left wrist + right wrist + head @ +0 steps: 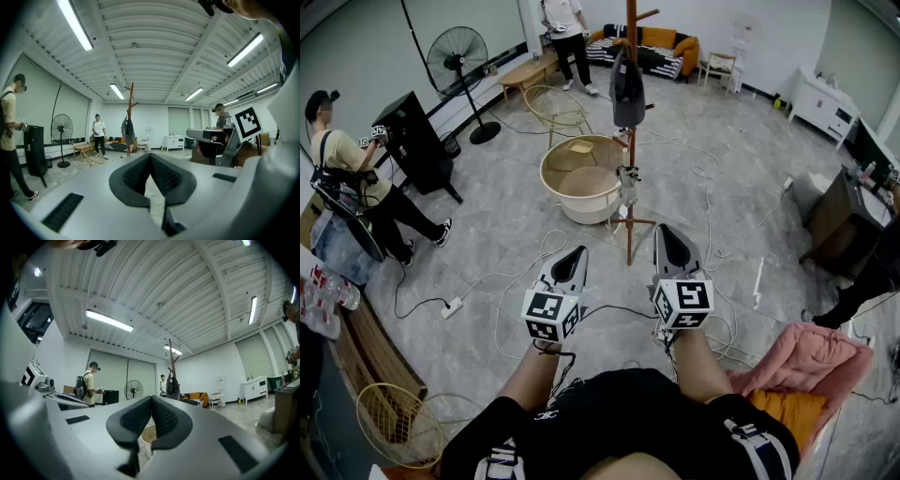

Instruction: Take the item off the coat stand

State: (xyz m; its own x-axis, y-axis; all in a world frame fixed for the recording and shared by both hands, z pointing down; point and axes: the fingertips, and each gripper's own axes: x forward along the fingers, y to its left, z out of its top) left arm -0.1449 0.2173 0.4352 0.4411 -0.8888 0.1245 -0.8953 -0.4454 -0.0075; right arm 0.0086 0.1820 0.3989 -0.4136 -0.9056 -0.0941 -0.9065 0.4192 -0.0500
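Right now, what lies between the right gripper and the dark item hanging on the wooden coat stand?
Head view: only grey floor with loose white cables, plus the coat stand's lower pole.

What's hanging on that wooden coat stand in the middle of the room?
One dark item hangs high on the coat stand, against its pole. A bare peg sticks out above it. The peg that carries it is covered by the item itself.

The coat stand (629, 239) is running out past the head view's top edge, and the dark item (627, 89) hanging on it is showing too small to identify.
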